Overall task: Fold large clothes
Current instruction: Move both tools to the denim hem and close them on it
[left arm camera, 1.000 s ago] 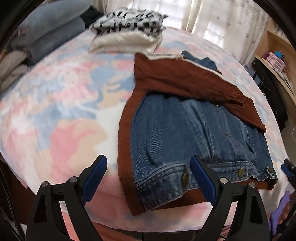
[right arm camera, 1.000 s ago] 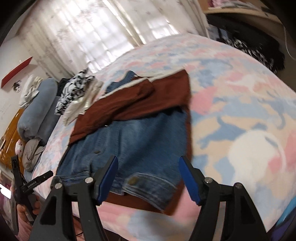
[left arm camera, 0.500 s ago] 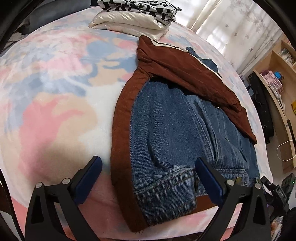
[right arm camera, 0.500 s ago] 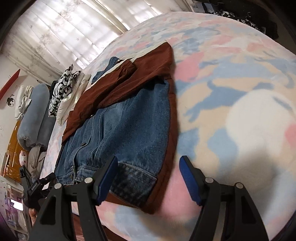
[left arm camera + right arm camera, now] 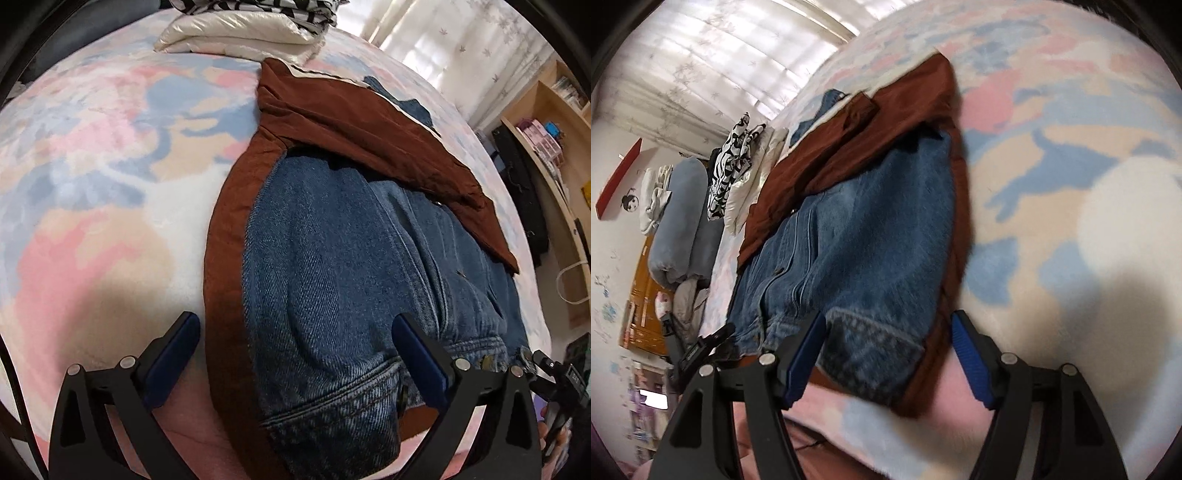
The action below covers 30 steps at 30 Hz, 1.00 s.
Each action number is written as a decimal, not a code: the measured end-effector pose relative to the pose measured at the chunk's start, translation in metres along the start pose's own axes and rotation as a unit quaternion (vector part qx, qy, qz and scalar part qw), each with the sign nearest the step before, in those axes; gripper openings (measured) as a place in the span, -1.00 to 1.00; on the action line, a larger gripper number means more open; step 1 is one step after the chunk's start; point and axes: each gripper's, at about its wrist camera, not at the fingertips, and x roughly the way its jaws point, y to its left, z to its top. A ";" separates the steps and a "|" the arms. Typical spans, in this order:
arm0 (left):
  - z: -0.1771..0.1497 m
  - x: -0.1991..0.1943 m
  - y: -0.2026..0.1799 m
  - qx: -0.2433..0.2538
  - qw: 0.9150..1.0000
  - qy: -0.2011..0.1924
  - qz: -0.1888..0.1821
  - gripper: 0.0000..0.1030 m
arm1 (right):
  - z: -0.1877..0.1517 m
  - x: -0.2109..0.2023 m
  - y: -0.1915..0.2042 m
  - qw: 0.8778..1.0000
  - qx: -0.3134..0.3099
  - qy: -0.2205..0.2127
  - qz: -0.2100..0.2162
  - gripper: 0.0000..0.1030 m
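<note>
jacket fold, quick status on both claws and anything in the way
Left claw open, just been widening, over the jacket hem. Right claw open at the hem corner, not gripping. Brown sleeve lies across the top. Nothing blocking.

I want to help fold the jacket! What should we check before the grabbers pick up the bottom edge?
1. Left tool open, nothing pinched: ok; its jaws have just been opening.
2. Right tool open, nothing pinched: ok.
3. Blue denim jacket with rust-brown lining lies flat on the pastel patchwork blanket: ok.
4. Brown sleeve folded across the jacket: ok.
5. Hem corners sit between each tool's jaws: ok.
6. Hem layers aligned underneath: cannot tell.
</note>
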 end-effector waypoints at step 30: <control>0.020 0.002 -0.006 -0.049 0.996 -0.037 -0.068 -0.85 | 0.020 -0.002 0.027 0.989 -0.024 -0.082 0.123 -0.49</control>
